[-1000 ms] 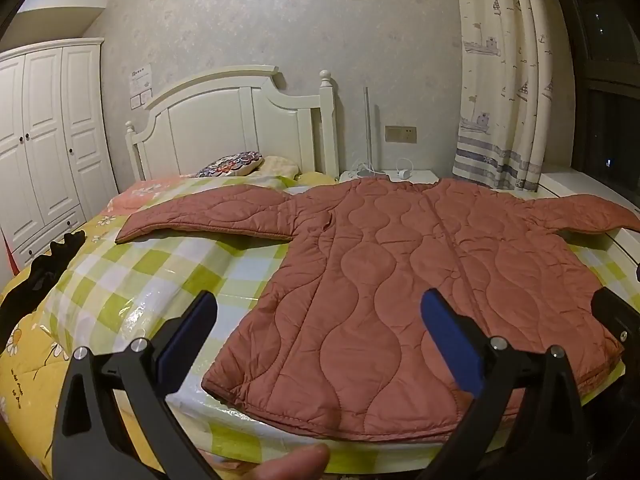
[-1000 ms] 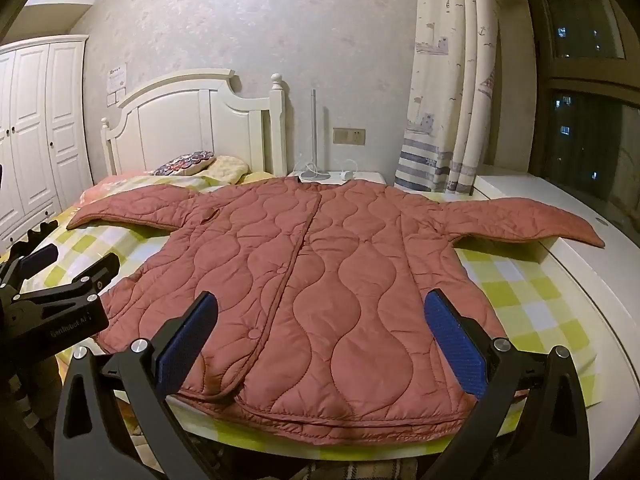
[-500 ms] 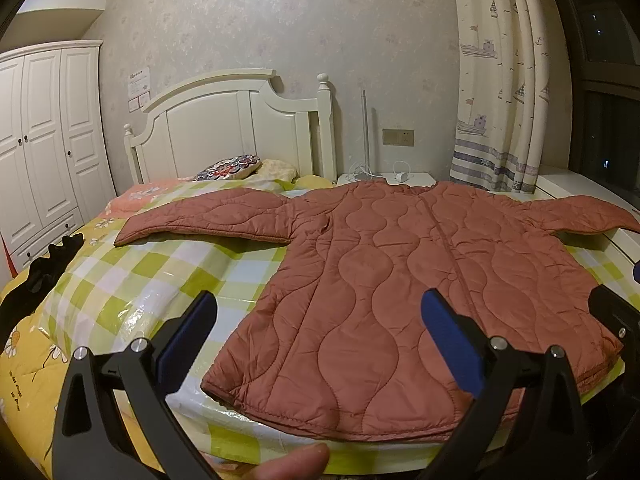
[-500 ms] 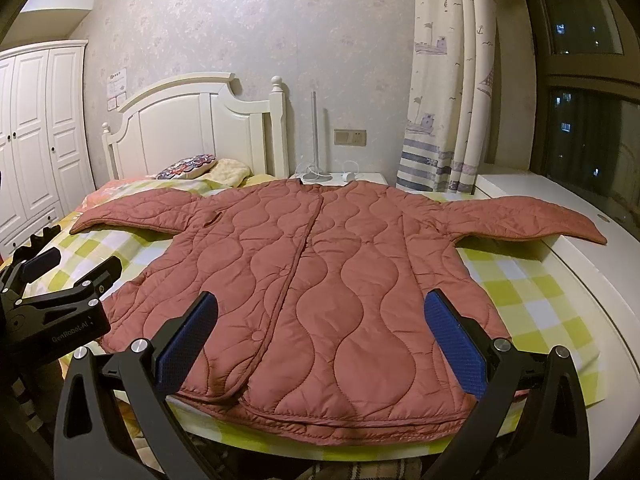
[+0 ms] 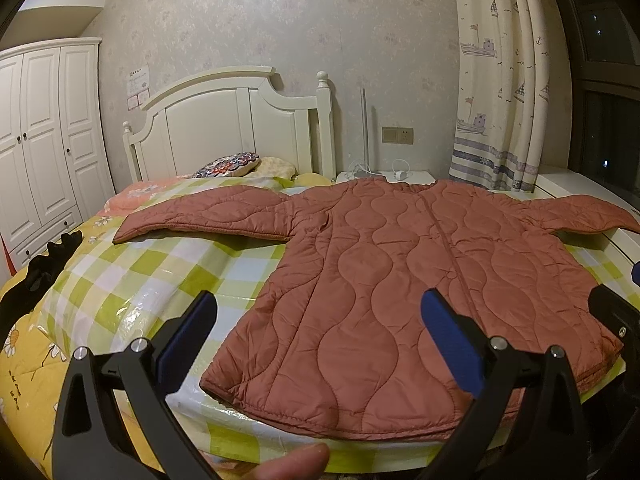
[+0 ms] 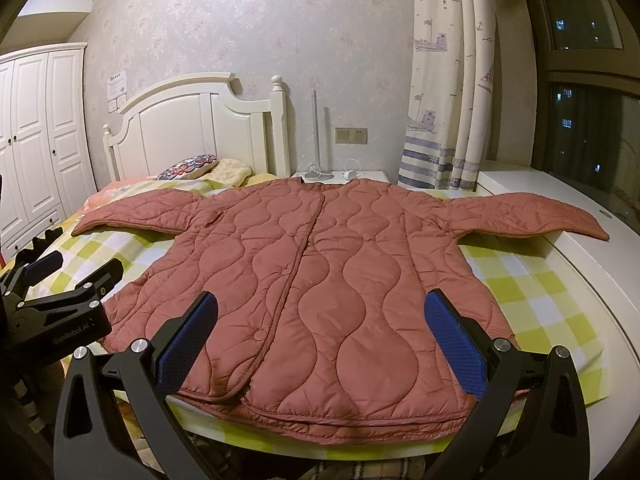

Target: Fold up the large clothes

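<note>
While both tongs hang short of the bed's foot edge, the quilted rust-red jacket (image 6: 320, 280) lies flat and front-up on the checked green bedcover (image 5: 132, 280), sleeves spread to either side, hem toward the cameras. Left tongs (image 5: 320, 336): released, blue pads wide apart, nothing between them. Right tongs (image 6: 322, 332): likewise released and empty. Far sleeve (image 6: 532, 216) extends onto a white ledge (image 6: 580, 264) beside the bed. What may be a fingertip (image 5: 292, 462) shows at the lower edge.
</note>
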Available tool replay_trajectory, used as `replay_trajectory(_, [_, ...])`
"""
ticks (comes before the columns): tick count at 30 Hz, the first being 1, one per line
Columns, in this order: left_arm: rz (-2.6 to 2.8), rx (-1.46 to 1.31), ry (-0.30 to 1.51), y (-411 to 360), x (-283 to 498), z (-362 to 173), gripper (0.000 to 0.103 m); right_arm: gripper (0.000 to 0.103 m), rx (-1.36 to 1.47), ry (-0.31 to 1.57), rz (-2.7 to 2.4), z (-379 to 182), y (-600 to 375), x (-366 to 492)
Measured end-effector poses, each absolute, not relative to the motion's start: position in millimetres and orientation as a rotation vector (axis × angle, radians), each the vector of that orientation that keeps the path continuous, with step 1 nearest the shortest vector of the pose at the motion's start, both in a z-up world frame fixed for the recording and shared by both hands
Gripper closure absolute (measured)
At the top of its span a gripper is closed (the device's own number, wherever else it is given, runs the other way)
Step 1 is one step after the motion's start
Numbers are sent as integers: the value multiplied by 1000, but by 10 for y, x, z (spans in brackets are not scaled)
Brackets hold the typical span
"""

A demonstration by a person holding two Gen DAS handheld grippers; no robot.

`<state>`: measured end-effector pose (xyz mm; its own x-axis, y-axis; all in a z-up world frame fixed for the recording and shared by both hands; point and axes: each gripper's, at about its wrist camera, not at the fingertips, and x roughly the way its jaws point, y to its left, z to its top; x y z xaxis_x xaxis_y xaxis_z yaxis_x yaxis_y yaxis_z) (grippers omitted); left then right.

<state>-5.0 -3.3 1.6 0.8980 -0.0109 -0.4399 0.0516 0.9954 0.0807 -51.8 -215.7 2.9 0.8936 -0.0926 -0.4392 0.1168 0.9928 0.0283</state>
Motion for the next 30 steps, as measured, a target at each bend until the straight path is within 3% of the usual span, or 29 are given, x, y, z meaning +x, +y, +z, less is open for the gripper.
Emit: replay_trajectory(30, [-34,90,459,-6,-60,-17,2,4,63,456,-107,-13,-2114,-526])
